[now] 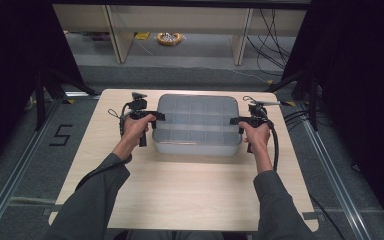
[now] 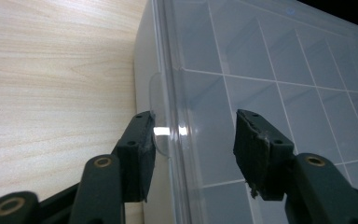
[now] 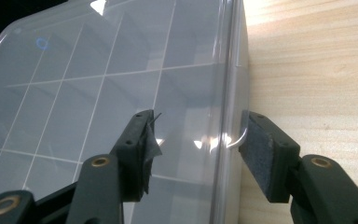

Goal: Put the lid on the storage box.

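Left gripper (image 1: 156, 116): jaws apart, straddling the left rim of the clear compartment box (image 1: 196, 123). Right gripper (image 1: 236, 121): jaws apart, straddling its right rim. Box: lidded, mid-table toward the far edge. Table (image 1: 180, 185): pale wood. Floor (image 1: 15, 150): grey, marked "5"; cables (image 1: 272, 37) beyond.

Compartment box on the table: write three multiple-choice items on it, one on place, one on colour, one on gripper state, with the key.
1. Where does the box sit on the table?
A. far half, centred
B. near left corner
C. near right corner

2. What colour is the box?
A. red
B. clear, frosted
C. black

3. How do the left gripper and right gripper stand?
A. both shut on nothing
B. one resting on the table
C. both open, straddling a side edge of the box

Key: A, bare wood lies nearer the person; B, its dividers show through the lid; C, each has one jaw over the lid and one outside the wall.
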`<state>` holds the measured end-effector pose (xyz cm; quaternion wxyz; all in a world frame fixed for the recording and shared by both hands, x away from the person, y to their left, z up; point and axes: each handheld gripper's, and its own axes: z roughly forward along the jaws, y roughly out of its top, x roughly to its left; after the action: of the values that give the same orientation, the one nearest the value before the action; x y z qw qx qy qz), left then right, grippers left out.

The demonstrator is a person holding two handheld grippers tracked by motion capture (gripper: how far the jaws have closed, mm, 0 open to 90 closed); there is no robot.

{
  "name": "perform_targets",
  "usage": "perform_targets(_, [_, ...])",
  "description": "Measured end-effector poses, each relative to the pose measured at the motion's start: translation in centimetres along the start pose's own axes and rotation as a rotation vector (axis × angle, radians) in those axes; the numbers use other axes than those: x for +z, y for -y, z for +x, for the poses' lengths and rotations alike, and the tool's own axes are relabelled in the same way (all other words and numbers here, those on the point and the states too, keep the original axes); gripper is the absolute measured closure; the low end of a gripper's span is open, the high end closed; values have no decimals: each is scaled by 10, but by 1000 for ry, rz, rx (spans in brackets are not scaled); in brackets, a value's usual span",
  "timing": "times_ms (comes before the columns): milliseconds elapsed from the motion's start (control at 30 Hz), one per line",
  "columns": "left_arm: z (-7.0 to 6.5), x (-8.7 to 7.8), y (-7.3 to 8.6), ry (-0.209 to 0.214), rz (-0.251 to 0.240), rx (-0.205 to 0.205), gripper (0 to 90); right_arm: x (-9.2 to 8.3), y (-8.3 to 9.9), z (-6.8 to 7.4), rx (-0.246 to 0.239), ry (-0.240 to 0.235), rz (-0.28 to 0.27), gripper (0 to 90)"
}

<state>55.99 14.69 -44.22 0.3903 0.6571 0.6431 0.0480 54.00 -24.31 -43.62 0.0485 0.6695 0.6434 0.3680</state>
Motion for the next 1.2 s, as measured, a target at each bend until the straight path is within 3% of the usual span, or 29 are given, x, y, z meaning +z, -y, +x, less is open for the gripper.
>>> perform_targets(100, [-1, 0, 1, -6, 5, 3, 469, 1, -1, 2, 42, -1, -4, 477])
perform_targets(133, [-2, 0, 1, -5, 4, 3, 467, 2, -2, -1, 0, 12, -18, 478])
perform_targets(167, [-2, 0, 1, -4, 3, 4, 468, 2, -3, 2, 34, 28, -10, 483])
perform_targets(200, [-2, 0, 0, -4, 0, 1, 467, 3, -3, 0, 48, -8, -12, 488])
perform_targets(233, [-2, 0, 0, -5, -1, -1, 467, 5, -3, -5, 13, -36, -50, 492])
perform_targets(300, [-1, 1, -1, -5, 1, -2, 467, 5, -3, -5, 22, -28, -48, 496])
perform_targets(333, [-1, 2, -1, -6, -3, -5, 467, 4, -5, -5, -1, 22, -26, 496])
perform_targets(367, [-1, 2, -1, -6, -5, -4, 467, 3, -5, -4, 15, 20, -21, 496])
perform_targets(400, [-1, 2, -1, -5, -6, -4, 465, 4, -5, -6, -5, -5, -33, 496])
perform_targets(467, [-2, 1, 0, -2, -2, -3, 465, 4, -6, -6, -17, -9, -31, 495])
perform_targets(633, [-1, 0, 1, 2, 0, 0, 468, 3, -4, -5, -23, 12, -26, 493])
perform_targets(667, [0, 0, 1, 4, -1, -3, 471, 3, -4, -5, -21, 16, -27, 494])
perform_targets(767, [2, -1, 1, 9, 3, -4, 476, 1, -2, 2, 52, 18, -8, 487])
perform_targets(800, [2, -2, 1, 6, 3, -3, 471, 2, -2, -1, 21, 1, -23, 486])
perform_targets(833, [3, -2, 1, 3, 1, -3, 462, 0, -2, 2, 9, 42, -18, 480])
perform_targets(933, [4, -5, 3, 14, 9, 2, 451, -2, -2, -1, -25, 23, -50, 440])
perform_targets(1000, [5, -7, 4, 17, 17, 14, 451, -4, -3, -3, -20, 16, -66, 439])
perform_targets(1033, [6, -8, 5, 23, 19, 17, 452, -6, -3, 0, 19, 23, -58, 438])
perform_targets(1067, [6, -10, 5, 25, 14, 13, 451, -8, -3, 0, 7, 50, -41, 437])
perform_targets(1100, [6, -11, 5, 29, 15, 17, 451, -9, -4, -3, -22, 60, -60, 435])
perform_targets(1167, [6, -13, 6, 34, 14, 24, 451, -10, -4, -4, -24, 22, -75, 435])
perform_targets(1200, [6, -15, 6, 34, 15, 24, 449, -12, -4, -1, 23, 20, -74, 435])
